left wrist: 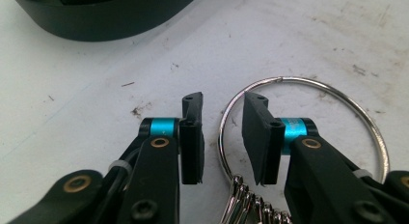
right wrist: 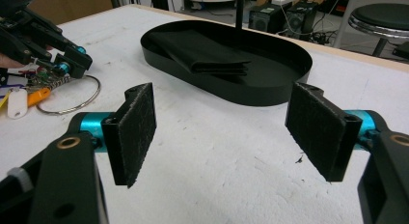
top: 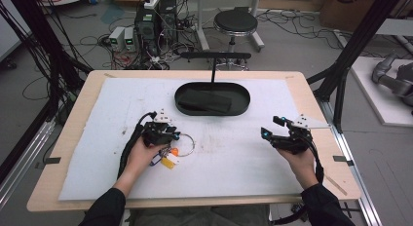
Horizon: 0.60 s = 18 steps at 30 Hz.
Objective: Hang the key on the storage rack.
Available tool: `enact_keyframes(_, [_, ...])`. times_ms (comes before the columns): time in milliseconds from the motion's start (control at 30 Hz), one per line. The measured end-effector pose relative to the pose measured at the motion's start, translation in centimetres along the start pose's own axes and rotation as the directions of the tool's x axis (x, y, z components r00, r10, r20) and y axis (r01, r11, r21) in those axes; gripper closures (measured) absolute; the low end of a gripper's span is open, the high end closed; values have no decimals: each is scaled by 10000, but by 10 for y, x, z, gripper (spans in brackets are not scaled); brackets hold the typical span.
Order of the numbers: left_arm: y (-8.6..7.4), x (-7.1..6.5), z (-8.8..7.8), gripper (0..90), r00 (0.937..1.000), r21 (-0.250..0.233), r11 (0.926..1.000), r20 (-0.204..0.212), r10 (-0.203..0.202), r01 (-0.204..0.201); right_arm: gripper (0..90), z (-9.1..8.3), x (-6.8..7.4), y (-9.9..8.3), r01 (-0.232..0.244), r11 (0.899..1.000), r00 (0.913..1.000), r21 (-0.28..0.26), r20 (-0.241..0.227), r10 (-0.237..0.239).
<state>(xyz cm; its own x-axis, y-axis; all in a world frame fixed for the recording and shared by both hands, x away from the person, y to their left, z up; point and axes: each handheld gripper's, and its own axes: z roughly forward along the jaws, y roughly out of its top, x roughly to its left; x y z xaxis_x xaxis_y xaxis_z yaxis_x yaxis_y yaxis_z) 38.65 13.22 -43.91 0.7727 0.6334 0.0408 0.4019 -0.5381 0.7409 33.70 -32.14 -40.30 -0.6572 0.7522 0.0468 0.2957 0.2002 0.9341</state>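
Note:
A large metal key ring (left wrist: 337, 96) lies flat on the white mat (top: 234, 153), with several keys (left wrist: 246, 200) and orange and white tags (top: 169, 160) bunched on it. My left gripper (left wrist: 223, 103) is down at the ring, its jaws a narrow gap apart with the ring's wire rising between them; the pads (left wrist: 193, 137) do not press on it. From above, the left gripper (top: 168, 133) sits over the ring (top: 187, 144) left of centre. My right gripper (right wrist: 222, 132) stands wide open and empty above the mat at the right (top: 271, 126).
A black oval tray (top: 243, 102) at the back centre holds a folded black cloth (top: 204, 103), and a thin black T-shaped post (top: 213, 65) rises from it. Beyond the table are a stool (top: 235, 22), computers and cables.

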Motion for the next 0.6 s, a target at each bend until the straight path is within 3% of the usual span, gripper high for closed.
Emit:
enact_keyframes(233, [-2, 2, 3, 764, 9999, 241, 9997, -47, -92, 93, 268, 0, 0, 0, -8, 10000, 10000, -1, 14, 8])
enact_keyframes(433, [-3, -5, 4, 850, 9995, 120, 9997, -239, 204, -201, 269, 0, 0, 0, 14, 10000, 10000, 17, 24, -14])
enact_keyframes(600, [-3, -6, 4, 857, 9991, 156, 9995, -321, 291, -286, 272, 0, 0, 0, -3, 10000, 10000, 1, 2, 3])
